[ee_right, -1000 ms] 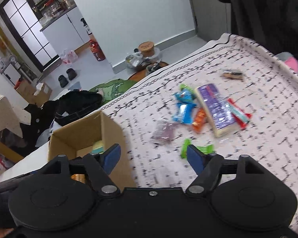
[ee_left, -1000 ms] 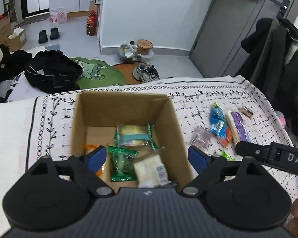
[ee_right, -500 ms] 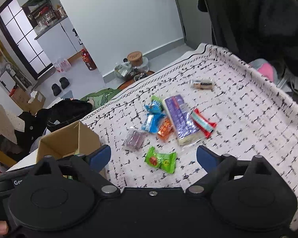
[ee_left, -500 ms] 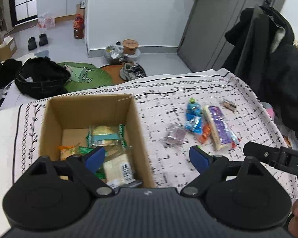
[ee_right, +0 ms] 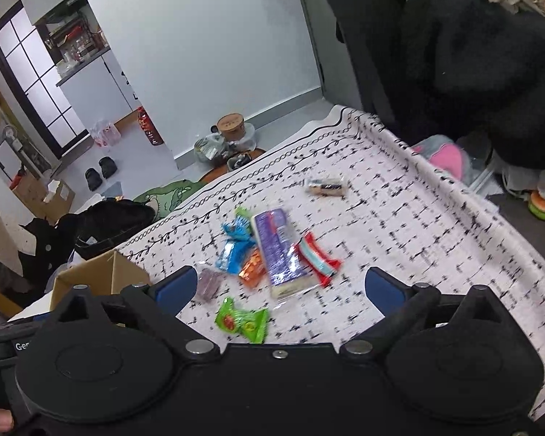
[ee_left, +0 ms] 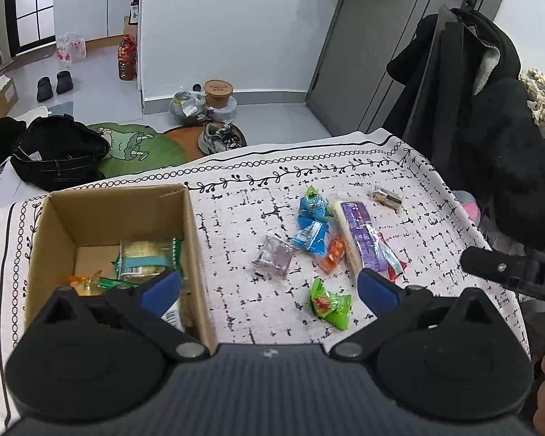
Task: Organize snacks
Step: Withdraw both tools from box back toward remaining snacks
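- The left tool (ee_left: pixel 269 287) hangs above the table (ee_left: pixel 436 225) with its blue-padded fingers spread wide and nothing between them; one finger (ee_left: pixel 161 287) sits over the cardboard box (ee_left: pixel 196 239), the other over the patterned cloth.
- The right tool (ee_right: pixel 279 289) is likewise spread and empty, above the loose snacks.
- The cardboard box stands open at the left of the table and holds several packets, among them a green-edged cracker pack (ee_left: pixel 147 258) and an orange-wrapped piece (ee_left: pixel 81 279).
- To the right of the box, snacks lie in a cluster on the cloth: a green candy packet (ee_left: pixel 330 303) nearest the tools, a greyish-purple packet (ee_left: pixel 272 261), two blue packets (ee_left: pixel 310 234), an orange packet (ee_left: pixel 334 254), a long purple-wrapped pack (ee_left: pixel 361 239) and a red-striped stick (ee_right: pixel 318 258) touching its right side.
- A small brown bar (ee_left: pixel 387 196) lies apart, nearer the far edge of the table.
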The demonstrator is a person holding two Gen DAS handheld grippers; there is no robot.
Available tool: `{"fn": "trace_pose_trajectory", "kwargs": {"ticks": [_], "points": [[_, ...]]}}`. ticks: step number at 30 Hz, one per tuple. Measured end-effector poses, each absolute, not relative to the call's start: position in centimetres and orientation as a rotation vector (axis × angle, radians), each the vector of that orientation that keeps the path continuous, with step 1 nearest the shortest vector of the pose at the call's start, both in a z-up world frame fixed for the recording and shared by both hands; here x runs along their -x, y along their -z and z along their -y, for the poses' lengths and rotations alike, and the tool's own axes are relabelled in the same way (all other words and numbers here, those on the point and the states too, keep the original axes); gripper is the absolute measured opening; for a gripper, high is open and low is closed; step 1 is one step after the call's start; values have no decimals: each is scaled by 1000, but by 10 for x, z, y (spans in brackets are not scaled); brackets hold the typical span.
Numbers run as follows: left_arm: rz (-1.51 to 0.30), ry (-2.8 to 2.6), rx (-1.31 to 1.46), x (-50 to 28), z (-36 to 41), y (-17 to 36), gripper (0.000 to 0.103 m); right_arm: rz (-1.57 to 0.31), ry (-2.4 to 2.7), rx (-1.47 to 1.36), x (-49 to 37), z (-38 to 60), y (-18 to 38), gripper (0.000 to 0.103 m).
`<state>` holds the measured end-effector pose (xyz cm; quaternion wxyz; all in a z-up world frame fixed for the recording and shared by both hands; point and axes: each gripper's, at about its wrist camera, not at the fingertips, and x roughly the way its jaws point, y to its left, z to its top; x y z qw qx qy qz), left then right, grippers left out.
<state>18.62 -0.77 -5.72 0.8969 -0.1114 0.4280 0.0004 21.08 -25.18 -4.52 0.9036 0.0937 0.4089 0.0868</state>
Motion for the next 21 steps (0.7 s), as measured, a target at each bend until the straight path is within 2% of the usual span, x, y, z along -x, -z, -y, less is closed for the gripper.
{"fn": "trace_pose_trajectory", "kwargs": {"ticks": [13, 21], "points": [[-883, -37, 249, -199, 34, 63, 103, -849, -173, -176, -230, 275, 58, 100], [-900, -66, 248, -204, 56, 78, 103, -872, -182, -167, -246, 276, 83, 87]]}}
